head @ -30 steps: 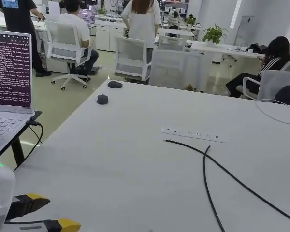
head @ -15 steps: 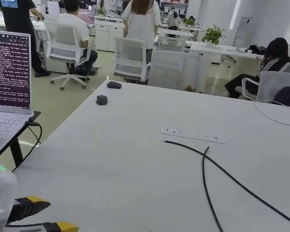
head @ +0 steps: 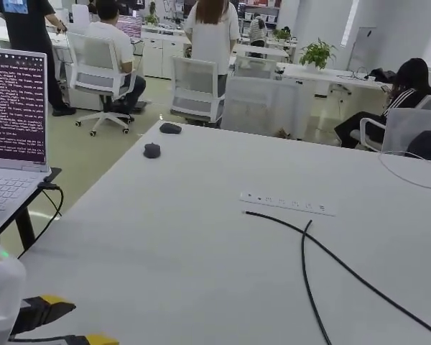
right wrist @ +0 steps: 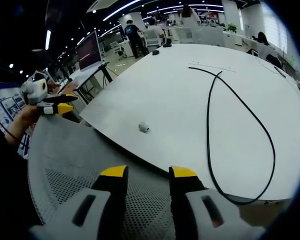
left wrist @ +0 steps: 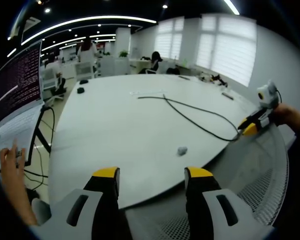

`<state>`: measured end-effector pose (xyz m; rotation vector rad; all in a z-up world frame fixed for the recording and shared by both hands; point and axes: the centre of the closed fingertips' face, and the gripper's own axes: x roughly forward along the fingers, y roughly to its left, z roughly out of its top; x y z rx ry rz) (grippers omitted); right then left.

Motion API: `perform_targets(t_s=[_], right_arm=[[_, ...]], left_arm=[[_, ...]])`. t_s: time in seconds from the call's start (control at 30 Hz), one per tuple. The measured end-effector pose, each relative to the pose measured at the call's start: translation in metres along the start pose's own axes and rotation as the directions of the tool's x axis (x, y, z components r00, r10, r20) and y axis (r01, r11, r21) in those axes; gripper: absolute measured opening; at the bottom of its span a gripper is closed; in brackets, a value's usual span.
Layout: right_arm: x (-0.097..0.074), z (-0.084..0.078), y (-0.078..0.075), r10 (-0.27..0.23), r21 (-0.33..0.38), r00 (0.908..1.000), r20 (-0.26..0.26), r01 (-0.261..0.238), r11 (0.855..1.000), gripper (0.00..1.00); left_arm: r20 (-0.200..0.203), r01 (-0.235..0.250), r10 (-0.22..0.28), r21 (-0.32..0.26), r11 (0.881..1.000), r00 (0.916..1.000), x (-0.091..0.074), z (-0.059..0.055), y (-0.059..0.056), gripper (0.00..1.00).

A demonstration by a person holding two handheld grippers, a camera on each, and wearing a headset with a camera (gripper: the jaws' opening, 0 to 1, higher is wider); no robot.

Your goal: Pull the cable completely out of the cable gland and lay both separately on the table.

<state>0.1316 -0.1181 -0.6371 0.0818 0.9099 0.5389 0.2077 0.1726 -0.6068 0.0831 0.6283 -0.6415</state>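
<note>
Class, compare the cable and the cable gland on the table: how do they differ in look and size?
The cable is black, the cable gland pale grey. The cable is long, thin and crosses itself; the cable gland is a small stubby lump. Both lie apart on the white table.

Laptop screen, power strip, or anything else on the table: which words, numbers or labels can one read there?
Laptop screen: many lines of light text on purple, too small to read.
Power strip: small dark marks, too blurred to read.
No other text is legible.
</note>
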Motion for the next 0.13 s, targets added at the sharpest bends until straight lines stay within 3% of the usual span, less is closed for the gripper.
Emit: perform_targets(t_s=[0.13], right_arm=[[0.0000, -0.0001, 0.0001, 0.000, 0.003, 1.0000, 0.001, 0.000, 1.000, 0.33]], left_arm=[[0.004, -0.002, 0.002, -0.007, 1.000, 1.0000, -0.0002, 0.0003, 0.0001, 0.53]])
